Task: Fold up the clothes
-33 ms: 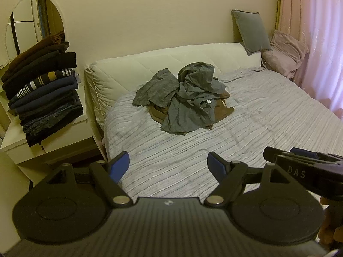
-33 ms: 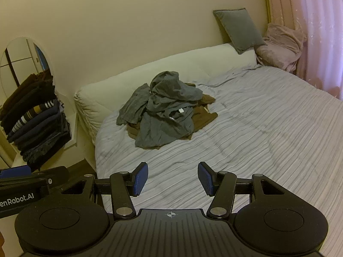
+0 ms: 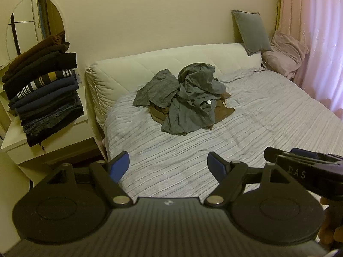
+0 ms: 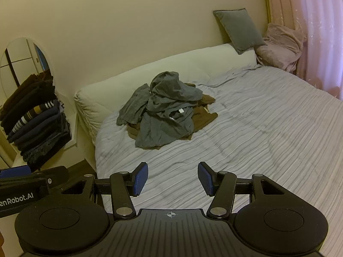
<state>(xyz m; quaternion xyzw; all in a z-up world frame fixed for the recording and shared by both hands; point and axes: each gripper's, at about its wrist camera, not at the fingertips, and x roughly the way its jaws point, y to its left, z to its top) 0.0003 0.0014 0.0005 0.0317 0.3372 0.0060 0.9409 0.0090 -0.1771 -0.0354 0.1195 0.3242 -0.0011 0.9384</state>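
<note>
Soft clothes are waiting in a heap on the bed.

The heap (image 3: 185, 102) is lying near the bed's (image 3: 268, 115) head end, looking light and floppy; an edge is likely best to pinch. It is showing grey pieces, maybe two, and one brown underneath. The left gripper (image 3: 168, 166) and right gripper (image 4: 172, 178) are both hanging open, holding nothing.

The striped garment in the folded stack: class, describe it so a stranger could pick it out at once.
Start at the bed, then look left to the white bedside unit under the oval mirror. A tall stack of folded clothes sits there. Midway up lies the striped garment, the only one with white and mustard bands; its neighbours are plain dark.
</note>
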